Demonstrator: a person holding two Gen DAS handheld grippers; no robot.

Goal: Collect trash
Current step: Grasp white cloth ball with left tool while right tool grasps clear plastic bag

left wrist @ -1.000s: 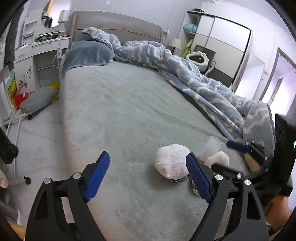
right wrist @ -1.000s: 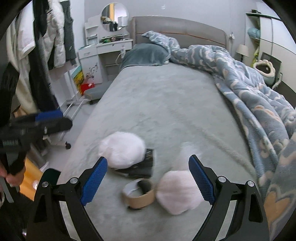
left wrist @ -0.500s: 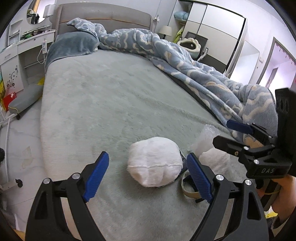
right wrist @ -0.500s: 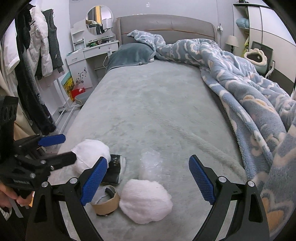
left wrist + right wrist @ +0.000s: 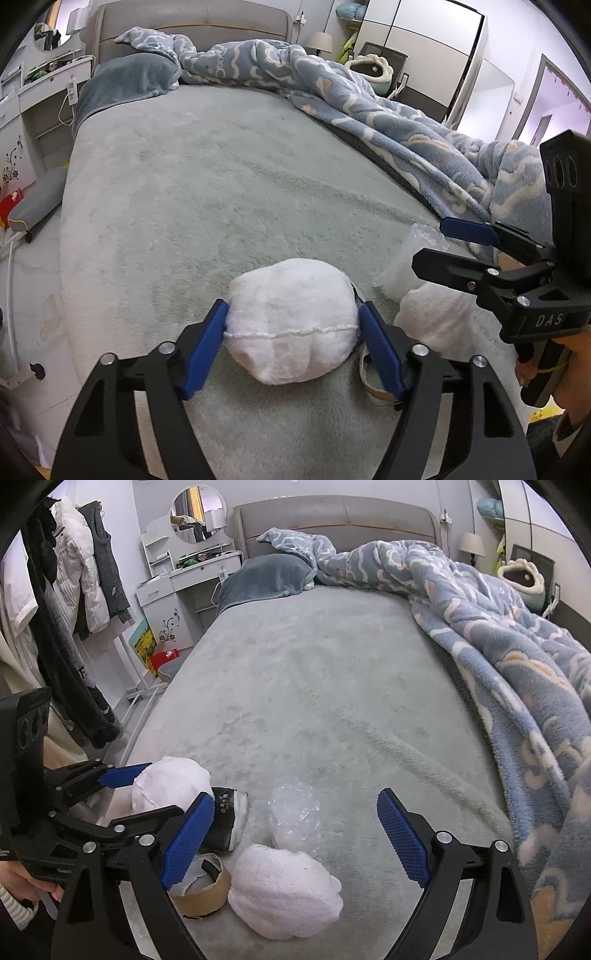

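White wad of trash (image 5: pixel 291 317) clamped in the left hand-held gripper (image 5: pixel 293 339) near the foot of the bed (image 5: pixel 221 177).

The wad is soft, rounded and cloth-like, with a stitched seam across its front; both blue pads press its sides while it rests on the grey-green bed cover. The right hand-held gripper (image 5: pixel 295 842) hangs wide open, holding nothing, above a second white wad (image 5: pixel 284 897). Only the right wrist view shows clearly the crumpled clear plastic (image 5: pixel 293 819), the cardboard tape roll (image 5: pixel 201 888) and a dark printed packet (image 5: pixel 227 823) lying close together beside the wads. A blue patterned blanket (image 5: pixel 498 635) is heaped along the bed's far side.
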